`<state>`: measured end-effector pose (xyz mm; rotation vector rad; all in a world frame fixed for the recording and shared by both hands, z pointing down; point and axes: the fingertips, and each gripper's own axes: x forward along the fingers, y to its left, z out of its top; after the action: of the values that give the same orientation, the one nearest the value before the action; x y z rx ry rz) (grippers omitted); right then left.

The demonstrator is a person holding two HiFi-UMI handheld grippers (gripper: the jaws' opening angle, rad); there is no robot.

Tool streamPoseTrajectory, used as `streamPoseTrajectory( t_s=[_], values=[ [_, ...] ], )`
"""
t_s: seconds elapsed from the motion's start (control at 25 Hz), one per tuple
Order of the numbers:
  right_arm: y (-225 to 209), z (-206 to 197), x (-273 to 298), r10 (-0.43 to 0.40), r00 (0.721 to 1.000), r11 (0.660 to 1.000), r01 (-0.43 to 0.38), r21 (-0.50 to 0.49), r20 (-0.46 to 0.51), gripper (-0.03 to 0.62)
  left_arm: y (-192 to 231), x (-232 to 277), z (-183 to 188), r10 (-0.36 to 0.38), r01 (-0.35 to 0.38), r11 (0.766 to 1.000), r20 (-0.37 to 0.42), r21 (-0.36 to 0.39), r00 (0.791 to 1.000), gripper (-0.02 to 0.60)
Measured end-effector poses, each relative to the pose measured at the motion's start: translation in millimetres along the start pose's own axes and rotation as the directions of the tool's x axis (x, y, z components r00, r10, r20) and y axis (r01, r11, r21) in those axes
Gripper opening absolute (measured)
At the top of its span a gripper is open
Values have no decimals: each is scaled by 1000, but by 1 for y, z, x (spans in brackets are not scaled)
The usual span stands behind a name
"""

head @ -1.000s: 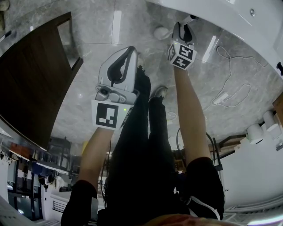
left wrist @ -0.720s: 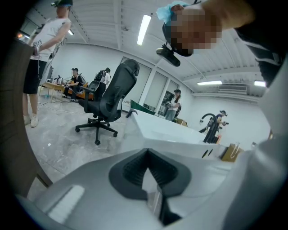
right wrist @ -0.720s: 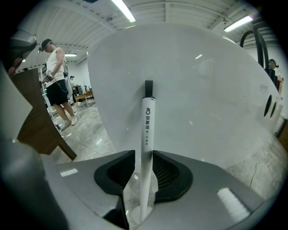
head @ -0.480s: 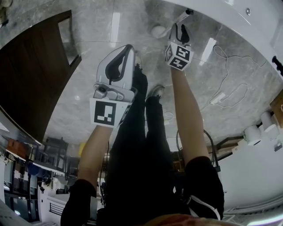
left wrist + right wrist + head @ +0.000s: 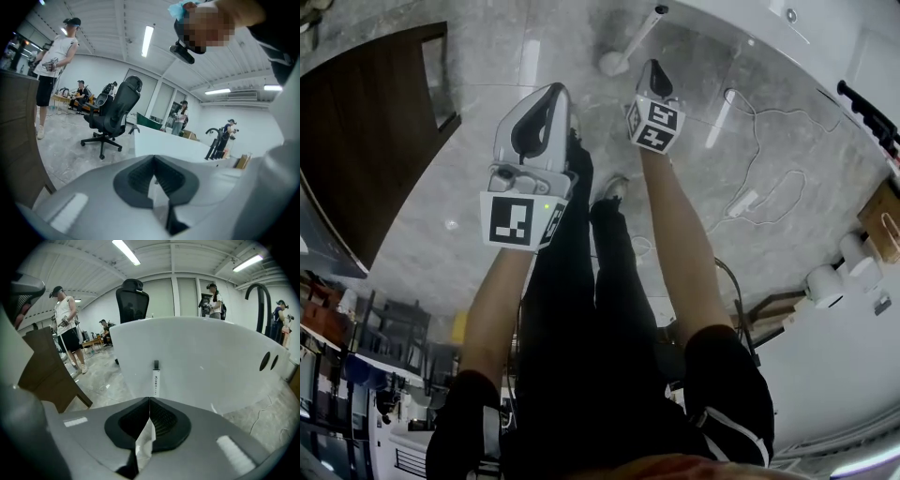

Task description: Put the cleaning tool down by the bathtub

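Leaning against the white wall of the bathtub point(image 5: 197, 357), the cleaning tool point(image 5: 623, 49) stands with its round head on the floor point(image 5: 834, 141), so we judge the putting-down done and only the withdrawal left. Our right gripper point(image 5: 651, 67) sits just beside the handle, apart from it, its jaws closing on nothing; next we must draw clear without knocking the tool. Our left gripper point(image 5: 551, 92) is closed and empty, further off.

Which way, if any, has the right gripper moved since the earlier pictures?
Yes. The right gripper has drawn back from the cleaning tool, which leans on the bathtub, toward the person. Its jaws are closing with nothing between them.
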<state>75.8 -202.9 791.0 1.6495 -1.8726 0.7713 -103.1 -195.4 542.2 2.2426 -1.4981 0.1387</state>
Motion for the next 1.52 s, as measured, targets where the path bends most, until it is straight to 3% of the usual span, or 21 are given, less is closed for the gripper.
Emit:
streamPoseTrajectory(
  t_s=[0.44,0.92,1.2,1.52],
  values=[
    [-2,32,-134,71,997,997,-72,36,13,0,-87,-57,43,-33,33,999,14,8,999,9],
    [8,101,-300,107,984,991,-118,67,146,0,-175,-145,119,-64,61,997,79,38,995,9],
    [3,140,-405,127,960,988,-145,57,251,0,-232,-205,152,-79,75,996,117,43,990,9],
    [1,190,-540,159,904,986,-164,-21,398,0,-289,-281,181,-96,86,994,173,65,980,9]
  ],
)
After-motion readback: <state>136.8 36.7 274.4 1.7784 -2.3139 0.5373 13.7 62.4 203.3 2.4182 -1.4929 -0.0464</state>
